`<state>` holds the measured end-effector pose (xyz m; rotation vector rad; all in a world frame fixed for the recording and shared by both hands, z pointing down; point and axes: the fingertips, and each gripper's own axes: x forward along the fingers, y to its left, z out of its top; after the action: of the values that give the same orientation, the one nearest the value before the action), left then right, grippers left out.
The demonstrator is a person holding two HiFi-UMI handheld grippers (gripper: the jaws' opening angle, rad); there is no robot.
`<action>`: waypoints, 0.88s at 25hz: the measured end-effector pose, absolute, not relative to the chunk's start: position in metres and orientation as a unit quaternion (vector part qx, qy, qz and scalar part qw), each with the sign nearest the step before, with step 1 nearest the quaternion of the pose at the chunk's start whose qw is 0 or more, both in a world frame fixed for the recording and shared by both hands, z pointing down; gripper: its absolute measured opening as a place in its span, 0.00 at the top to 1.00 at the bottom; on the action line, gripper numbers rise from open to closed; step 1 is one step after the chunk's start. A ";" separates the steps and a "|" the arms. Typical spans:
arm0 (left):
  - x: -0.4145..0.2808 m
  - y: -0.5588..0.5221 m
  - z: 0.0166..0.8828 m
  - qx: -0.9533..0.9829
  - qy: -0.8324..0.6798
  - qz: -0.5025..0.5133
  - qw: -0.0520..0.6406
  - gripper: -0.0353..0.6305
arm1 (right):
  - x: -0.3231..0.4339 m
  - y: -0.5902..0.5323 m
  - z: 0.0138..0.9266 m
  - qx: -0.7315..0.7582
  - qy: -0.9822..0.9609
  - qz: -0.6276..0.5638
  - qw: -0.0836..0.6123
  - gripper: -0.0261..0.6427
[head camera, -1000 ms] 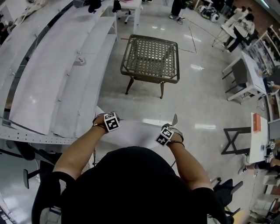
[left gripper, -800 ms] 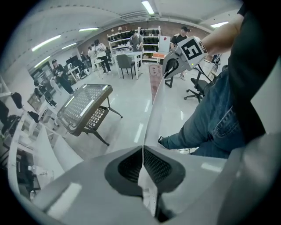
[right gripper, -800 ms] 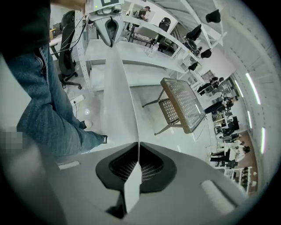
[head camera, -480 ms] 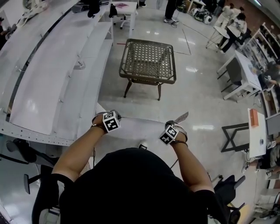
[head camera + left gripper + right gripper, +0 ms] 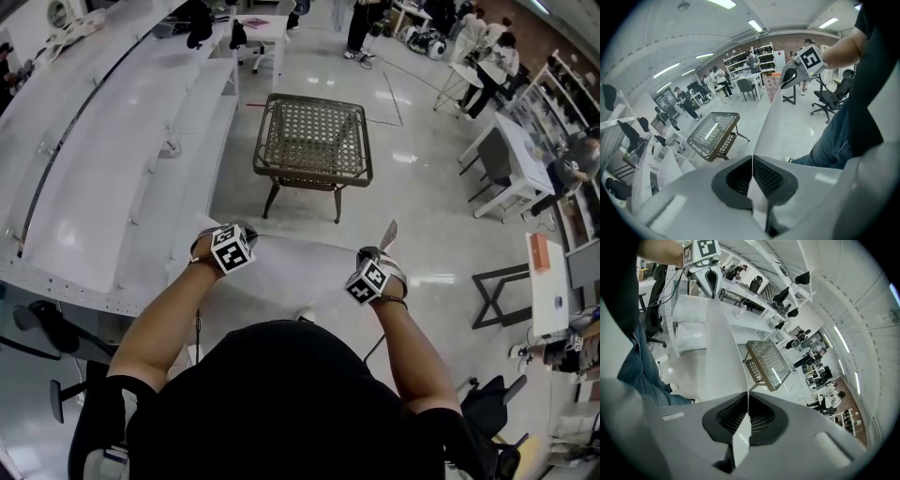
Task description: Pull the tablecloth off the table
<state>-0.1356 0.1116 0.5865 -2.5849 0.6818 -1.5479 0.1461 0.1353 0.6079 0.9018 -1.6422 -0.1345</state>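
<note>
A white tablecloth (image 5: 300, 272) hangs stretched in the air between my two grippers, close to the person's chest. My left gripper (image 5: 242, 236) is shut on its left corner, and my right gripper (image 5: 382, 251) is shut on its right corner. The left gripper view shows the tablecloth (image 5: 774, 112) running edge-on from the shut left gripper (image 5: 752, 165) toward the right gripper (image 5: 787, 77). The right gripper view shows the tablecloth (image 5: 721, 352) leading from the shut right gripper (image 5: 748, 401) up to the left gripper (image 5: 710, 280). The bare woven metal table (image 5: 314, 134) stands on the floor ahead, apart from the tablecloth.
Long white benches (image 5: 103, 150) run along the left. White desks (image 5: 520, 155) and a black frame stand (image 5: 497, 295) are at the right, with people at the back right. Black office chairs (image 5: 56, 328) stand near the person's sides. Glossy floor (image 5: 412, 216) lies around the woven table.
Both grippers have lifted and spread a little wider apart, keeping hold of the tablecloth, which is now stretched tauter. The head view has shifted slightly forward.
</note>
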 end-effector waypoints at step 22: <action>-0.134 0.095 0.500 -0.851 0.253 -0.454 0.072 0.94 | 0.150 0.117 0.508 0.455 -0.702 -0.105 0.537 0.92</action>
<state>-0.1336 0.0948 0.4997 -2.5583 0.7604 -1.3650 0.1497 0.1171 0.5076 1.0830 -1.6708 -0.2504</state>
